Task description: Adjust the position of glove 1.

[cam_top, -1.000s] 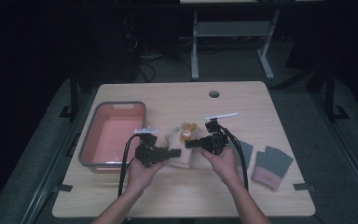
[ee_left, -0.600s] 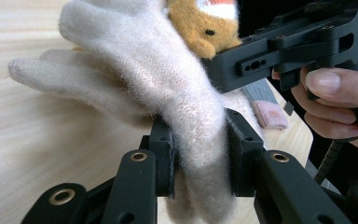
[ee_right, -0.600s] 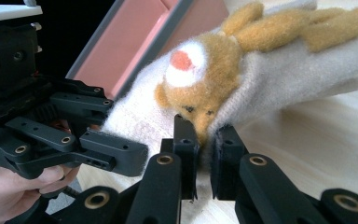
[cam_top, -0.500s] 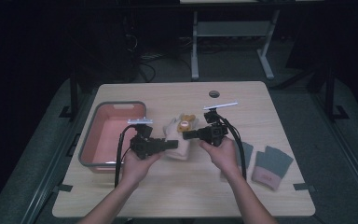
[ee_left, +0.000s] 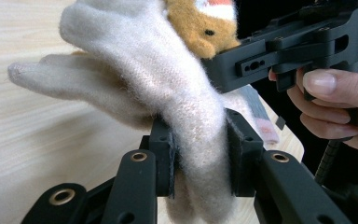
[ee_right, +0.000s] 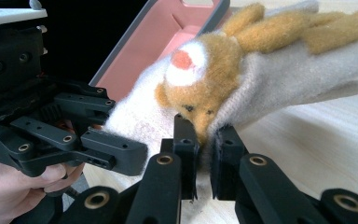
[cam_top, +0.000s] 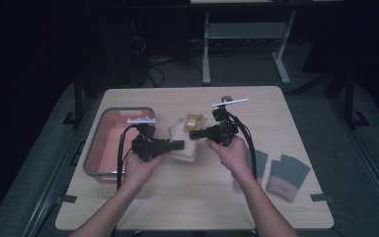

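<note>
Both hands came up a bit, so we've now got the fuzzy cream knit glove with the orange plush bear (cam_top: 186, 139) lifted just right of the pink plastic bin (cam_top: 109, 143). Left gripper (ee_left: 199, 156) clamps its cuff, right gripper (ee_right: 204, 140) pinches beside the bear. Soft, light, floppy; grab bunched fabric.

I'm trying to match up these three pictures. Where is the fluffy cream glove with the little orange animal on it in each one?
High view: the cream glove is at table centre, between the left gripper and right gripper.
Left gripper view: it runs from upper left down between the jaws, which pinch it.
Right gripper view: it fills the upper right, its edge pinched by the jaws.
Shared landmark: the orange animal sewn on the glove.
</note>
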A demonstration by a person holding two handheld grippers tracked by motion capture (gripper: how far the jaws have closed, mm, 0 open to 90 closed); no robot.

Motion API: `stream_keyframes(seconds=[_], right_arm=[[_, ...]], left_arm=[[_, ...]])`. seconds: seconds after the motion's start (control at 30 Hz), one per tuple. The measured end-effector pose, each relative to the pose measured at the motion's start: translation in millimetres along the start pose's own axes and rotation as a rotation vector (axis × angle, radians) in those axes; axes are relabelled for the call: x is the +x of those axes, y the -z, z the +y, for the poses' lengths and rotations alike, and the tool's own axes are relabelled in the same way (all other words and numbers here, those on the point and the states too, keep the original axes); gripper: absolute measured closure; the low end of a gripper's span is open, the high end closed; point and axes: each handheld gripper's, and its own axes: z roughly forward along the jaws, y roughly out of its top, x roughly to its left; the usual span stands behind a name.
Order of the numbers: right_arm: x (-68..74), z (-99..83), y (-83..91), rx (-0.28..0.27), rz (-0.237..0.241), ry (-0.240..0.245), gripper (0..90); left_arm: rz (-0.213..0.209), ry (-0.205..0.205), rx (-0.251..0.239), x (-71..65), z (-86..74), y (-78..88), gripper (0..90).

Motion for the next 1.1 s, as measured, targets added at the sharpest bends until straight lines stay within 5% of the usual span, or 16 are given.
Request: stream_keyframes(seconds=[1.1], right_arm=[[34.6,50.8,-9.6,-0.004,0.033,0.054,82.7]], left_arm=[[0.007,-0.003,-0.055,11.8,35.4,44.9,68.3]])
